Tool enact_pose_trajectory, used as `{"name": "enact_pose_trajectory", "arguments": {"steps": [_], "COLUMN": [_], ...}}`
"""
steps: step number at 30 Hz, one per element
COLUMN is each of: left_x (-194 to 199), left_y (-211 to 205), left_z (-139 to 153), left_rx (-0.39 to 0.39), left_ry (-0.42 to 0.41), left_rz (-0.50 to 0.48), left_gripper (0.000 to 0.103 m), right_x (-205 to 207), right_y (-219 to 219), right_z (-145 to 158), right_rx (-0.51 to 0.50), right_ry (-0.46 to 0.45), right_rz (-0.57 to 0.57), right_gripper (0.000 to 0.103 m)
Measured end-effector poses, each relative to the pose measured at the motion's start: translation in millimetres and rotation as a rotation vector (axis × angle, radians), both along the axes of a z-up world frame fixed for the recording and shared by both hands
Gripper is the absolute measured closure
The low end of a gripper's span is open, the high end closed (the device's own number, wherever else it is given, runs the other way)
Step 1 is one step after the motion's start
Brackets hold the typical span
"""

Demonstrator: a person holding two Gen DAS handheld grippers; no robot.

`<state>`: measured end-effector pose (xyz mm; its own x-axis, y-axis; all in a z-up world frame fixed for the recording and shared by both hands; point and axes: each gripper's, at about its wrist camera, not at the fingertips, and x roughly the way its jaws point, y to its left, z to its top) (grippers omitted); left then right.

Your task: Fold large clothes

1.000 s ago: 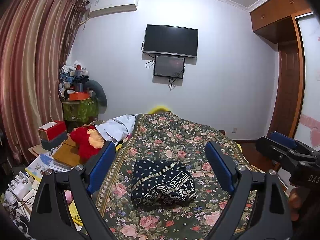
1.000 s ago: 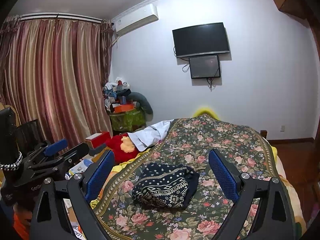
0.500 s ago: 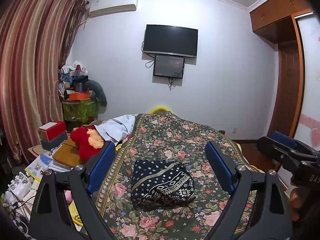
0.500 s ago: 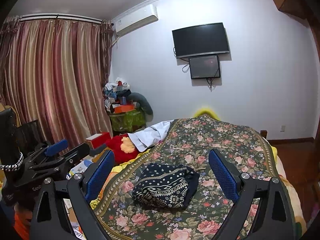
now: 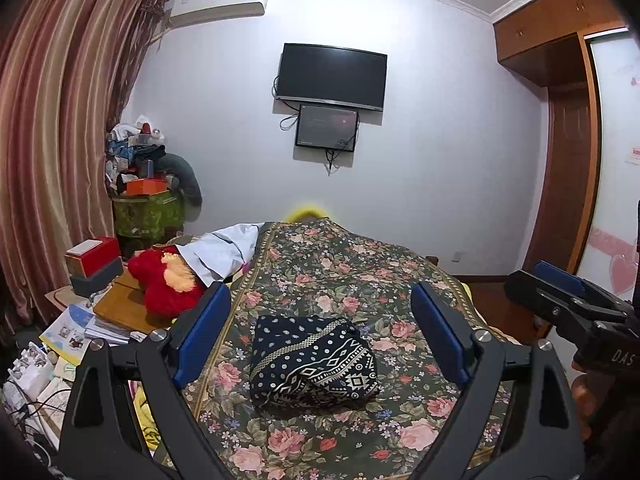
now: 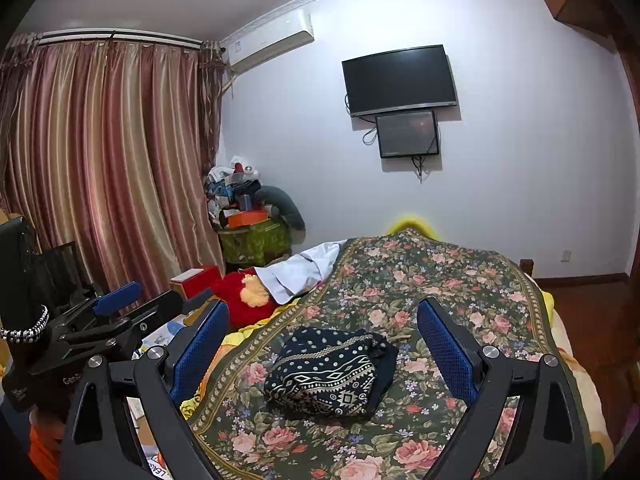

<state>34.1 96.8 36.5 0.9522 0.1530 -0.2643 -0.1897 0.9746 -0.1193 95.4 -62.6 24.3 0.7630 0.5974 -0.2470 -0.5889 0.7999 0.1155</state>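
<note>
Folded dark patterned garment (image 5: pixel 312 360) lay at lower centre on the bed (image 5: pixel 360 280), apparently finished; left hand-held gripper (image 5: pixel 320 332) and right hand-held gripper (image 6: pixel 322 344) hovered released, grasping nothing.

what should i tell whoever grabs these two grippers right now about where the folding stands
Left gripper: open, holding nothing, held above the near end of the bed.
Right gripper: open, holding nothing, beside the left one, also short of the cloth.
Dark patterned garment: lies on the floral bedspread as a compact folded bundle, touched by neither gripper.
White garment: lies loose at the far left edge of the bed, next to the red plush toy.
Done: the dark garment looks folded.
Left: probably the white one, if it is part of the job; no other large clothes can be made out.
</note>
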Motion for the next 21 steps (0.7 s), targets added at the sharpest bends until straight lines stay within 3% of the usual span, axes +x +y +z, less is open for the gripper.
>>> {"name": "enact_pose_trajectory", "arguments": {"steps": [21], "left_x": [-0.6], "left_y": [-5.7], "left_z": [0.9], "left_rx": [-0.005], "left_ry": [0.000], "left_rz": [-0.006], "left_gripper": [0.011], "right_x": [-3.4], "right_y": [2.5], "right_z": [-1.8], "right_rx": [0.003], "right_ry": [0.006], "right_rz": [-0.011], "right_gripper": [0.008]}}
